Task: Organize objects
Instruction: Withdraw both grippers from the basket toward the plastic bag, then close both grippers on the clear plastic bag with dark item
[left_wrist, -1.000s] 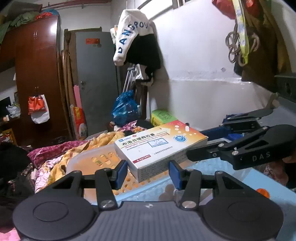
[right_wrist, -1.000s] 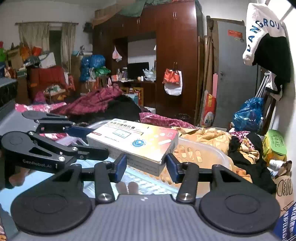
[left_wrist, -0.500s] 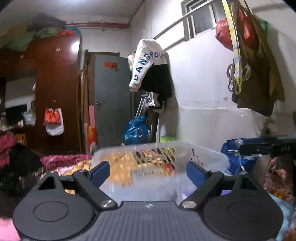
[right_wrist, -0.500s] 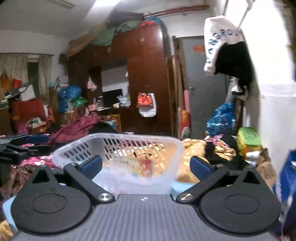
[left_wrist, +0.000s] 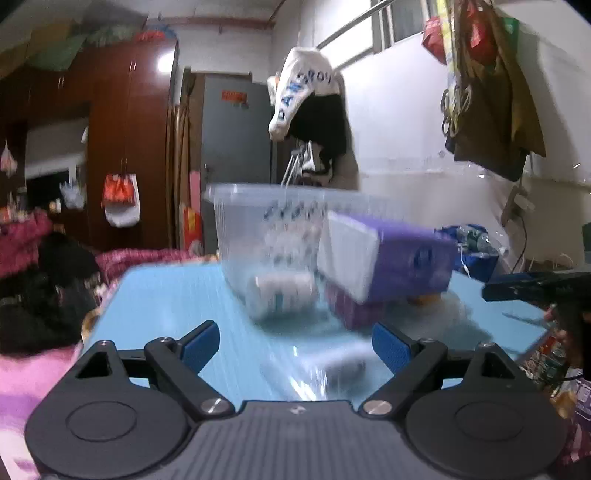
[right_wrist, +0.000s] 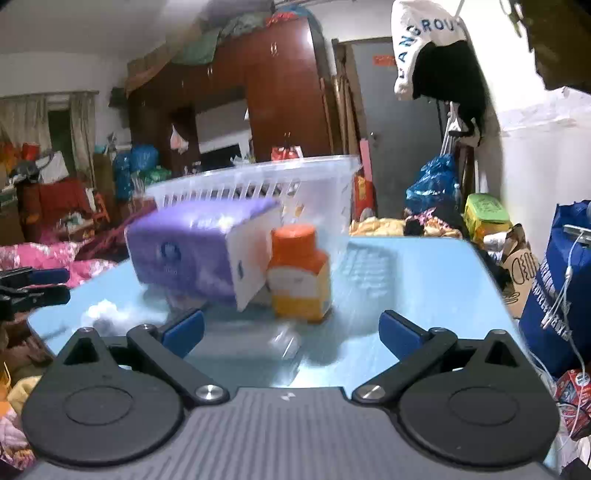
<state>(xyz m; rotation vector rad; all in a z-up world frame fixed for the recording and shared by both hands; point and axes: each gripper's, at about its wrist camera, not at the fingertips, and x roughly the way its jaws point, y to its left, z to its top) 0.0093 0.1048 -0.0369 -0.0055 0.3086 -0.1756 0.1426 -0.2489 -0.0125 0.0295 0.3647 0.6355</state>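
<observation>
Right wrist view: right gripper (right_wrist: 291, 326) gapes empty at lower centre, facing an orange-capped bottle (right_wrist: 299, 273) beside a purple tissue pack (right_wrist: 192, 254); left gripper (left_wrist: 295, 345) likewise spread, empty.

Motion blur smears your left view: beside the purple tissue pack (left_wrist: 388, 258), the white bottle (left_wrist: 280, 295) has an unreadable label. That pack hides the clear basket's (right_wrist: 258, 184) lower wall in your right view. A small clear item (right_wrist: 284, 345) before it stays indistinct.
</observation>
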